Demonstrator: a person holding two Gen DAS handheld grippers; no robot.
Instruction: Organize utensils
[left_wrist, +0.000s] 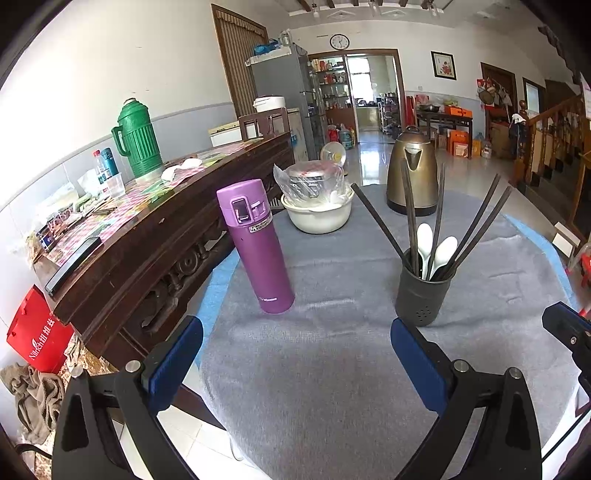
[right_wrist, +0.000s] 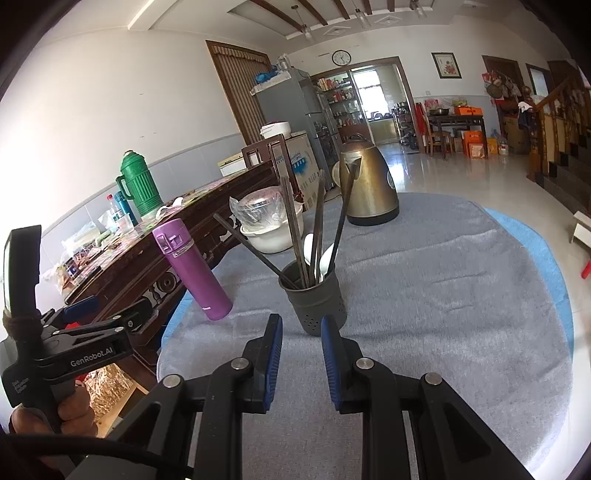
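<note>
Standing upright on the grey towel-like cloth covering the tabletop: a dark grey utensil holder, round, slightly tapered, matte plastic by the look of it, with small drain holes near its base. Fanning out of it, long thin dark chopsticks, straight and leaning in several directions, and two glossy white spoons with rounded bowls turned upward. Left of the holder, standing apart, a smooth purple flask with a flip lid. Behind the holder, a cream bowl carrying a plastic-wrapped metal pot, and a brassy metal kettle. Hovering near the holder's front, the left tool gaping wide and gripping nothing; the right tool just before the holder, fingers narrowly parted, nothing between them.
</note>
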